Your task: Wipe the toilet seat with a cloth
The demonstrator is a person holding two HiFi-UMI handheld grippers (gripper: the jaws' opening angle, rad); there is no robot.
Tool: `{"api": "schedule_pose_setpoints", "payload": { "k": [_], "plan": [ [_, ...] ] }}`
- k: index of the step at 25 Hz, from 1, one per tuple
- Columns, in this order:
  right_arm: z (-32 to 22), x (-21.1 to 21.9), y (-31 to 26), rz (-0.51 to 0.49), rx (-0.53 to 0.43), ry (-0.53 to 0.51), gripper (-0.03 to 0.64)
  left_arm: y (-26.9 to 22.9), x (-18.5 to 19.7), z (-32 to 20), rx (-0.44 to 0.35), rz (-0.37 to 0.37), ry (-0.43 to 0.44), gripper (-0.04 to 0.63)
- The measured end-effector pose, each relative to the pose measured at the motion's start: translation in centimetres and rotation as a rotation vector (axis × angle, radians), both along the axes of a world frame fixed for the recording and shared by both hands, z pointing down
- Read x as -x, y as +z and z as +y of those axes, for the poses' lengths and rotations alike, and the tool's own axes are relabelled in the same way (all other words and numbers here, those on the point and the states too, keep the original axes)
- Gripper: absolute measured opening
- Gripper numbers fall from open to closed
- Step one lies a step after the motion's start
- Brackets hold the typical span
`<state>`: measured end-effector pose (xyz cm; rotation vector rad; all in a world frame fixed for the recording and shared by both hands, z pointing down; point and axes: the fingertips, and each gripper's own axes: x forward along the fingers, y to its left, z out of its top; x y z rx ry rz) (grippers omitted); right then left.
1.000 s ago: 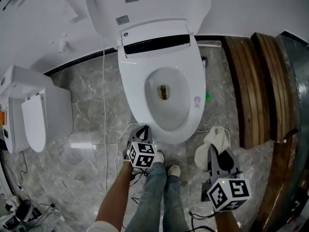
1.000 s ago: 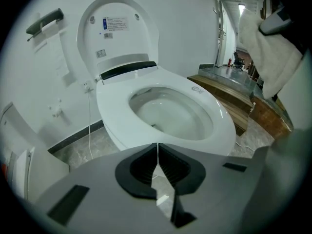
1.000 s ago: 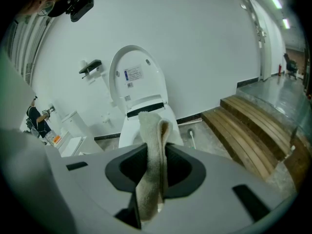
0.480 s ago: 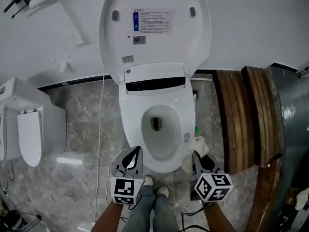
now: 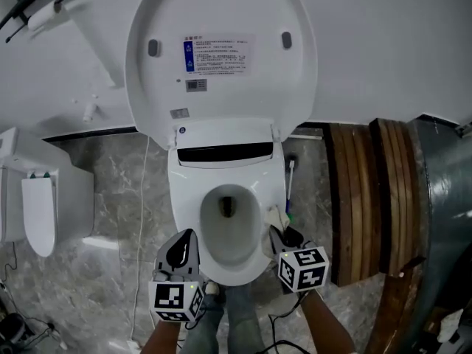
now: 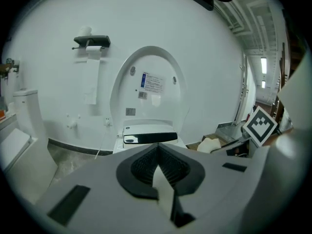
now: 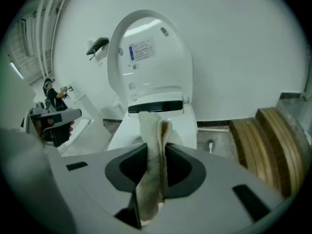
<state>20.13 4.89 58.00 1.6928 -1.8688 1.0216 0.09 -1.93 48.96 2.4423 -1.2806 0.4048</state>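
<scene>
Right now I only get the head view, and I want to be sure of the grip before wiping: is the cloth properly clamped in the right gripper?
Observer: Yes. Its own view shows the right gripper with both jaws pressing on a folded beige cloth, whose end sticks out past their tips.
Operator: Is the left gripper carrying anything?
Observer: No. Its view shows the left gripper with jaws closed together and nothing between them.
Operator: Is the cloth on the toilet seat yet?
Observer: The cloth end shows in front of the toilet seat; I cannot tell if they touch.
</scene>
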Motion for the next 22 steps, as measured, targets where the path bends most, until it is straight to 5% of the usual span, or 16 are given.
{"api": "schedule_pose_setpoints", "payload": {
  "k": [7, 17, 22],
  "plan": [
    [-6.5, -3.2, 0.9, 0.06, 0.038, -0.237, 0.089, 0.0, -2.6, -2.3, 0.028, 0.049, -0.057, 0.011],
    [-12.7, -3.2, 4.7, 0.349, 0.097, -0.69, 0.088, 0.9, -3.7, -5.4, 0.027, 0.066, -0.068, 0.011],
    [-13.3, -2.4, 7.2, 0.448, 0.143, -0.814, 0.089, 2.2, -2.7, -5.1, 0.066, 0.067, -0.1, 0.011]
  ]
}}
